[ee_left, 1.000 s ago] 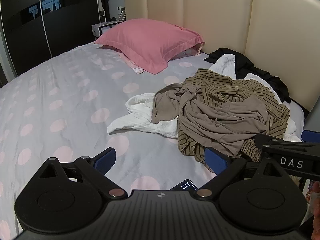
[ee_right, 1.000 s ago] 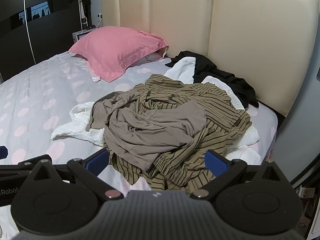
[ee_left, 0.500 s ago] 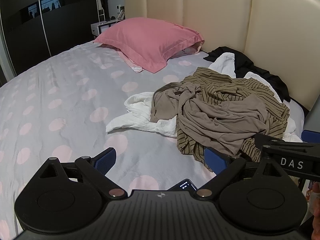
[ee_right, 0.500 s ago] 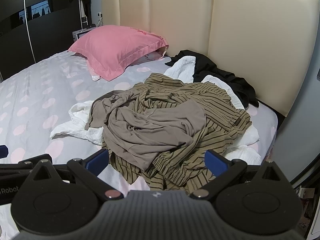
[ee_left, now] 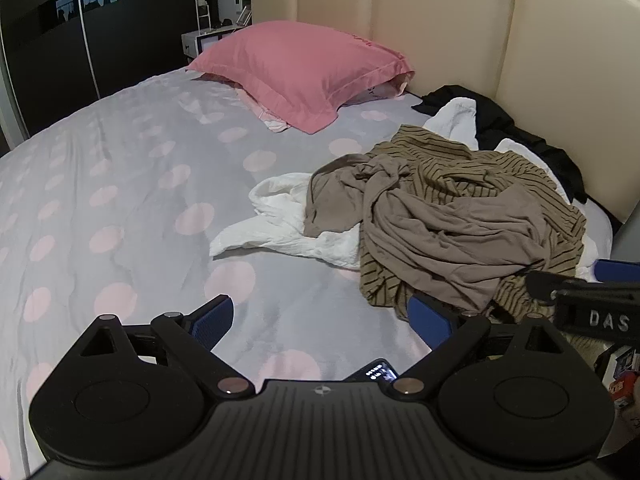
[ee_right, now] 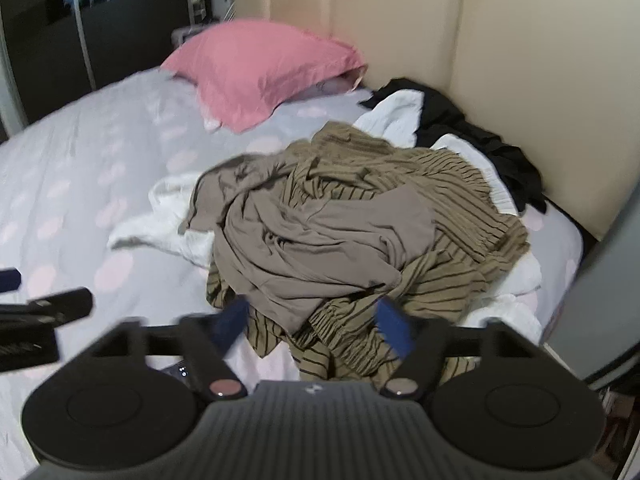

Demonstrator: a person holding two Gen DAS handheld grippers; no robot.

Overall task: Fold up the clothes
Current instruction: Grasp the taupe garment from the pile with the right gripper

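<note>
right gripper (ee_right: 316,326) brought closer to the clothes pile (ee_right: 344,236)
its jaws are seen spread, narrower than a moment ago, over the striped hem; left gripper (ee_left: 322,322) spread, empty above the bed (ee_left: 120,184).

The right gripper (ee_right: 316,326) is on the move now: its view goes blurred, and the clothes pile (ee_right: 348,236) swings toward the middle and sits lower and closer under the blue fingers (ee_right: 394,330), which stand narrower apart than 0.5 s ago. The headboard (ee_right: 520,80) tilts over in that view. On the left, only a slight drift: the pile (ee_left: 452,220) slides a touch lower between the left gripper (ee_left: 320,322) fingers, and the pillow (ee_left: 304,72) with it.
</note>
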